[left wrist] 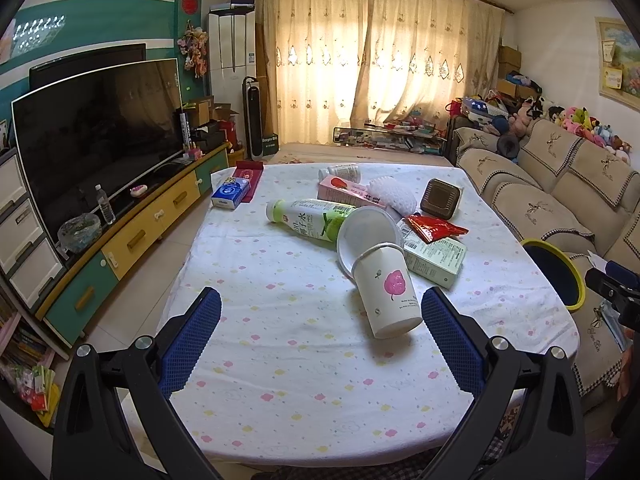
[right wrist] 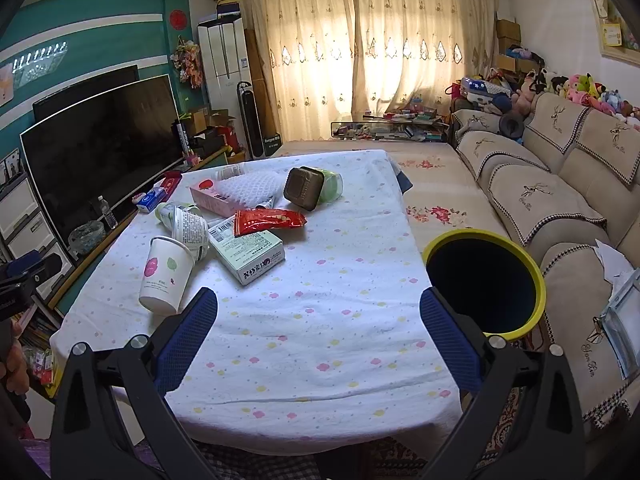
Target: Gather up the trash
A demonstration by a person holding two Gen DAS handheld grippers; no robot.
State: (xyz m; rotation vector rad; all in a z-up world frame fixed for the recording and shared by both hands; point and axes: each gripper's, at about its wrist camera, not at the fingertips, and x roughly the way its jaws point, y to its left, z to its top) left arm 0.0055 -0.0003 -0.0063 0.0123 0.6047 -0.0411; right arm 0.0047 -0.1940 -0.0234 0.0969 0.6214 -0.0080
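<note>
Low table [left wrist: 280, 360], white cloth with small pastel flower print; contents gathered toward the far half and right side, near half bare. Item one: paper cup [left wrist: 386, 296] with pink leaf motif, tipped on its side, nearest the near edge of all the litter, its mouth leaning against a white plastic lid or bowl [left wrist: 366, 232]. Item two: green-labelled drink bottle [left wrist: 308, 220], lying flat toward the middle. Item three: pale green carton [left wrist: 434, 258], flat, with a red snack wrapper [left wrist: 434, 230] resting partly on it. Item four: pink carton [left wrist: 348, 192] and white foam net sleeve [left wrist: 386, 194], toward the far edge, with a brown square container [left wrist: 440, 198] nearer the far right corner. Blue tissue pack [left wrist: 231, 194] at the far left corner (possibly not trash). Receptacle: yellow-rimmed bin [right wrist: 484, 284], dark inside, standing off the table just beside its right edge, before the sofa [right wrist: 560, 200]. Left gripper [left wrist: 320, 344]: jaws spread wide, holding nothing, low over the near edge with the paper cup just ahead and inside its right finger. Right gripper [right wrist: 318, 340]: likewise spread and empty, the bin just beyond its right finger. Judged status — nothing collected yet. Hazards: the cup is light and on its side, so a closing finger could nudge it away or crush it; it touches the lid, which may be dragged along; stacked wrapper and carton may slide off the right edge — missing the bin.
</note>
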